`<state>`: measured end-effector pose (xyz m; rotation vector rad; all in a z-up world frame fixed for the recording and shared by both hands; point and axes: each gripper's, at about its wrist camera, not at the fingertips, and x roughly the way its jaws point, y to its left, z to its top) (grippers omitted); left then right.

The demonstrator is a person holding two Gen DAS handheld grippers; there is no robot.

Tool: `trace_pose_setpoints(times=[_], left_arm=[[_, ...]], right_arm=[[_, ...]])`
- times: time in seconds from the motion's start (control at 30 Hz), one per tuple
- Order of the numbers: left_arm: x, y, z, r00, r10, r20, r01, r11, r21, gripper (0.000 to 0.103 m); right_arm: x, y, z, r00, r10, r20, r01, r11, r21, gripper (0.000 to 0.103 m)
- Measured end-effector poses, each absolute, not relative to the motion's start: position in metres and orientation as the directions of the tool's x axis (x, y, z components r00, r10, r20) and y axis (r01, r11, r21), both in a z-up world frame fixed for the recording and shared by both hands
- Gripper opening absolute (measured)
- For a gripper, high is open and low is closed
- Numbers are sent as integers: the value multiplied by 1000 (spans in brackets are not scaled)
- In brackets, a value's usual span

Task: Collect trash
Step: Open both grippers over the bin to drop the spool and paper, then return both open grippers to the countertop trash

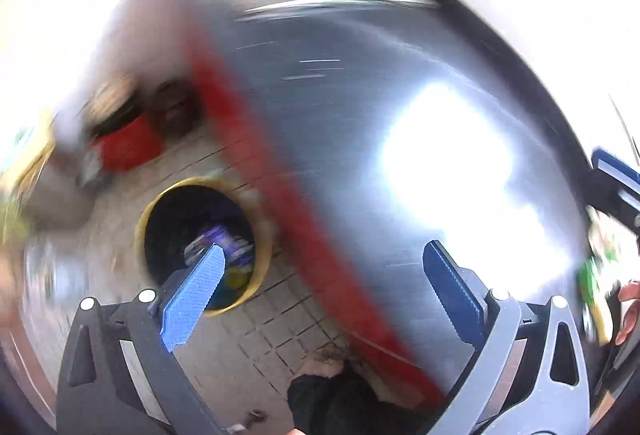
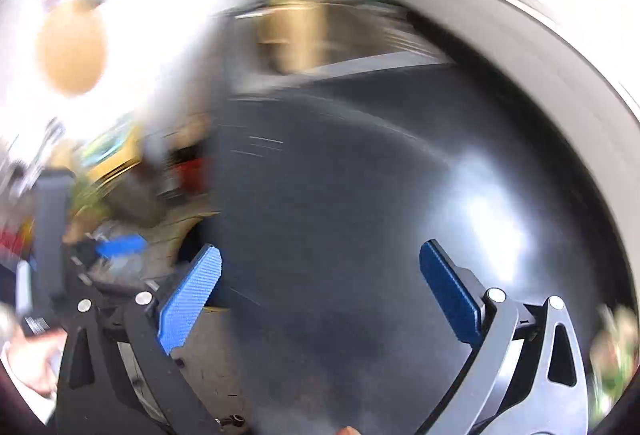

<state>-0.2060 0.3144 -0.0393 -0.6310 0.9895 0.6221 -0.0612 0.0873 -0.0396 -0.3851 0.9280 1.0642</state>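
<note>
Both grippers' fingers (image 1: 192, 299) spread empty; trash bin (image 1: 260, 275) beyond left finger.

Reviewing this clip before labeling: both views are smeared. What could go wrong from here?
1. Heavy motion blur in both views: judging position over the table is unreliable, so a fast swing could clip its red edge.
2. Both tongs, left and right, are open and empty. The bin sits on the floor beside the table, so a drop from table height could miss it.
3. Possible litter at the right edge is too blurred to identify.
</note>
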Motion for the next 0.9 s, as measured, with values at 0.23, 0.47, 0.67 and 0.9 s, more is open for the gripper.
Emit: trace_pose_setpoints(times=[0.23, 0.47, 0.67, 0.9], left_arm=[[-41, 185, -29, 388, -26, -921, -353, 919, -175, 96], [40, 60, -38, 326, -138, -935, -112, 977, -184, 96], [79, 4, -47, 302, -185, -935, -21, 980, -200, 96], [95, 14, -67, 231, -129, -964, -8, 991, -135, 96]], right_arm=[[48, -166, -66, 429, 299, -852, -444, 892, 90, 96], [53, -337, -98, 444, 126, -887, -37, 992, 123, 96], [25, -364, -111, 415, 122, -901, 55, 986, 159, 96], [15, -383, -117, 398, 139, -907, 92, 977, 191, 96]])
